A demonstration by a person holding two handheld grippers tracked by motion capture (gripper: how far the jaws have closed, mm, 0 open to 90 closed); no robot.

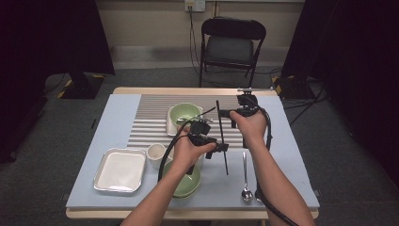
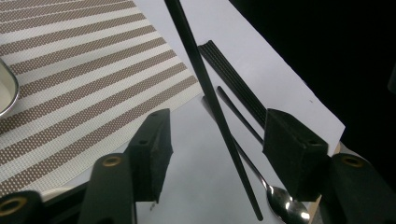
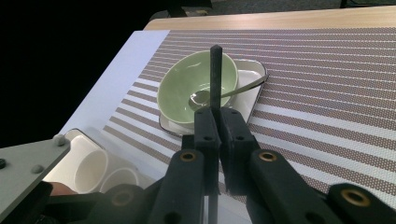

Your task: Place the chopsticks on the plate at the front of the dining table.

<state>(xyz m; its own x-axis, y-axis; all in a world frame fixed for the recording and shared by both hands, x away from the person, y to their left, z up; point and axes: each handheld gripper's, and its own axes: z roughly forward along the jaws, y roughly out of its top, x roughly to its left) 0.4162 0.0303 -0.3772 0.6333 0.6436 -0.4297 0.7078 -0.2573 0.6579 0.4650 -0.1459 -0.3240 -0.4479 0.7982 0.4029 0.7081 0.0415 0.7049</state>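
Nearest to the person, a metal spoon (image 1: 245,181) lies on the pale bench (image 1: 291,160) at the front right, beside a stack of green bowls (image 1: 186,183), with a white square plate (image 1: 120,170) and a white cup (image 1: 155,154) to the left. Just above them, the left gripper (image 2: 217,140) hovers with its jaws partly open; the black chopstick (image 2: 212,100) passes between the pads without touching either. That chopstick slants over the bench, and a second black stick (image 2: 233,79) lies flat on the surface behind it. Farther on, the right gripper (image 3: 218,122) has its jaws closed tight on the chopstick (image 3: 215,74), which stands up out of them. Beyond that, on the striped mat (image 1: 150,117), a green bowl (image 3: 196,86) holding another spoon (image 3: 219,94) sits in a white tray (image 3: 250,86). A black folding chair (image 1: 231,42) stands past the bench.
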